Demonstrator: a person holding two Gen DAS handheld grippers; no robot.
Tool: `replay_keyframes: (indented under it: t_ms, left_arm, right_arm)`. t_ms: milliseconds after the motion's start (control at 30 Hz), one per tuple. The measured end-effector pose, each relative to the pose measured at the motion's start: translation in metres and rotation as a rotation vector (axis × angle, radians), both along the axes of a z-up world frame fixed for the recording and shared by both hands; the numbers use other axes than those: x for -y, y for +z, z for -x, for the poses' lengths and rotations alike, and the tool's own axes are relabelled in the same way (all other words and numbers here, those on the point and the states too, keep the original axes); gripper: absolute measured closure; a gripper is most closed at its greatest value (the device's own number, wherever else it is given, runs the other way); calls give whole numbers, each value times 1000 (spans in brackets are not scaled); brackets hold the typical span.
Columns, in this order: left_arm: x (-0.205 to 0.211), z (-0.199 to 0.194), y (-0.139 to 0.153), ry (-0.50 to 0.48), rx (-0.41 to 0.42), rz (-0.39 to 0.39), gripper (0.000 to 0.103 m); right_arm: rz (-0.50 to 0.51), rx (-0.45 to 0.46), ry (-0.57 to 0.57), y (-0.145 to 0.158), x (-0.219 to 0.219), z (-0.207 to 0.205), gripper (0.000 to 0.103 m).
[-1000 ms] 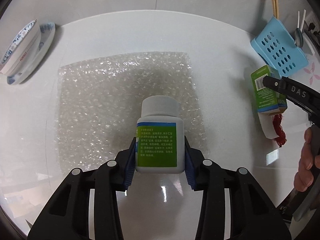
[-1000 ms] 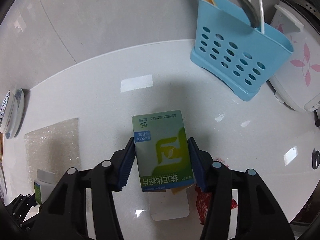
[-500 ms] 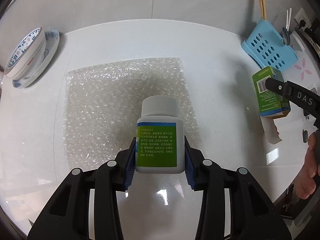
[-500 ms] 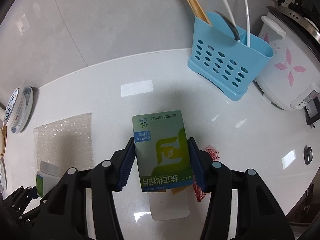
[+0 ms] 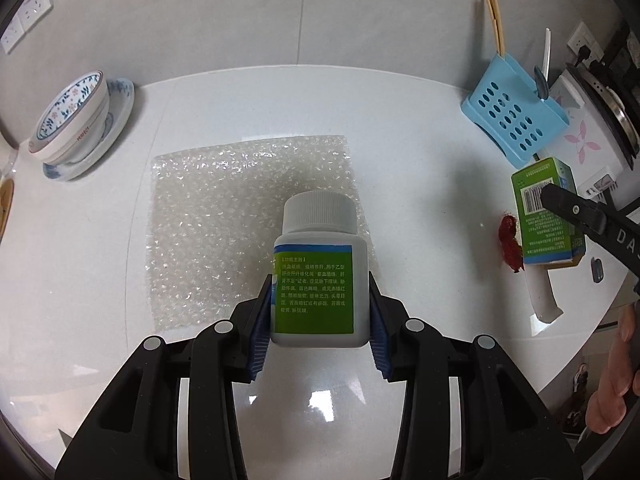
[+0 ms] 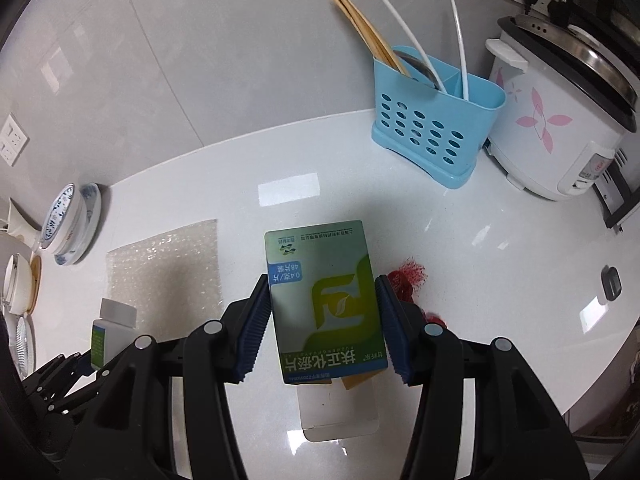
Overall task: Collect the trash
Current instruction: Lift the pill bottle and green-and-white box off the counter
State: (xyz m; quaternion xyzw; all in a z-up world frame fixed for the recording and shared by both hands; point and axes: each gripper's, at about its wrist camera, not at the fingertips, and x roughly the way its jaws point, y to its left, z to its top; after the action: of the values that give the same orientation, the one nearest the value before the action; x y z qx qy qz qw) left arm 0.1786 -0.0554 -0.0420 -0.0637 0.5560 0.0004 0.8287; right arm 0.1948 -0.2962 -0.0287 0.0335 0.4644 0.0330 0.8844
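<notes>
White counter (image 5: 400, 128) against a grey tiled wall, kitchen clutter along the back edge. Left tool (image 5: 318, 320) pinched a white pill bottle (image 5: 320, 276) between its blue pads, cap pointing away from the tool, bottle clear of the surface. Just beyond its tips lay a sheet of bubble wrap (image 5: 224, 216), flat on the counter. Right tool (image 6: 324, 320) pinched a green medicine box (image 6: 326, 296) by its two side faces, bottom flap hanging open toward the tool's base. Red shreds (image 6: 410, 274) sat on the counter just right of its right pad. Beyond it stood a blue utensil caddy (image 6: 436, 128) and a rice cooker (image 6: 560, 128); bowls (image 5: 72, 116) sat far left of the left tool.

Step in hand, as judged: both picks done, both items held off the counter, ready for carrying to a bin. No bin showed in either view, so the next move called for finding one, keeping both grips firm, then releasing over it. Wrap and shreds looked left for later.
</notes>
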Motion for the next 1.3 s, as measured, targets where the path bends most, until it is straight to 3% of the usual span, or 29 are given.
replay_keyframes:
  t_ms: [633,1300]
  left_arm:
    - [-1,59,23,-7,30,17,63]
    - [22,108,30,-7,35,32,63]
  right_arm:
    - [-49,66,65,30,-2,80,53]
    - [-65,67,88,29,10,141,53]
